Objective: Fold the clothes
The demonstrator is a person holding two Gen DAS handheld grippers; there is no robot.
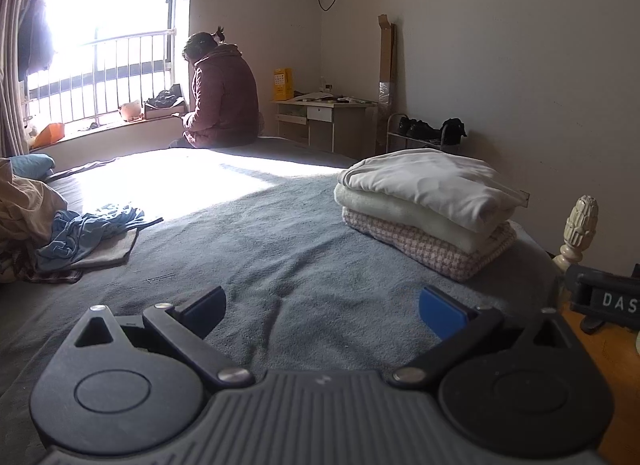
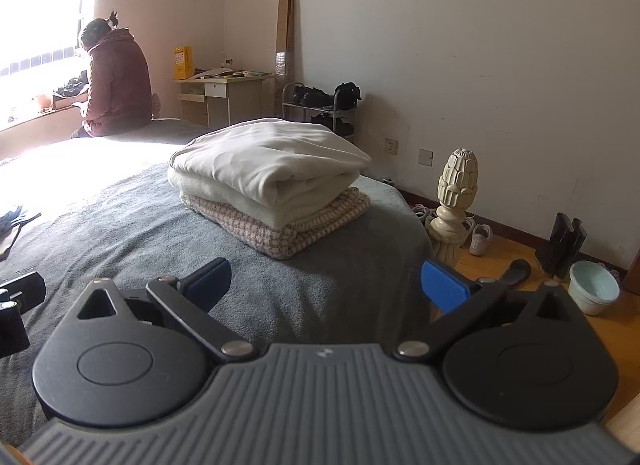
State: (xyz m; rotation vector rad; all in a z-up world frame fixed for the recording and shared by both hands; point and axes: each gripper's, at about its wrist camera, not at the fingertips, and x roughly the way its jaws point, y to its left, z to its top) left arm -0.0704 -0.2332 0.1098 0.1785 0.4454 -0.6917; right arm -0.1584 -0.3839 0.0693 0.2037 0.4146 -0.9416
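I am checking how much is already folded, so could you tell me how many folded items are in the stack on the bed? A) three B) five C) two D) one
A: the folded stack on the grey bedspread shows three layers, a white garment on top, a cream one in the middle and a pink-checked knit at the bottom.

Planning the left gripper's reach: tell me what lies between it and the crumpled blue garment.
Only bare grey bed cover, per the left wrist view.
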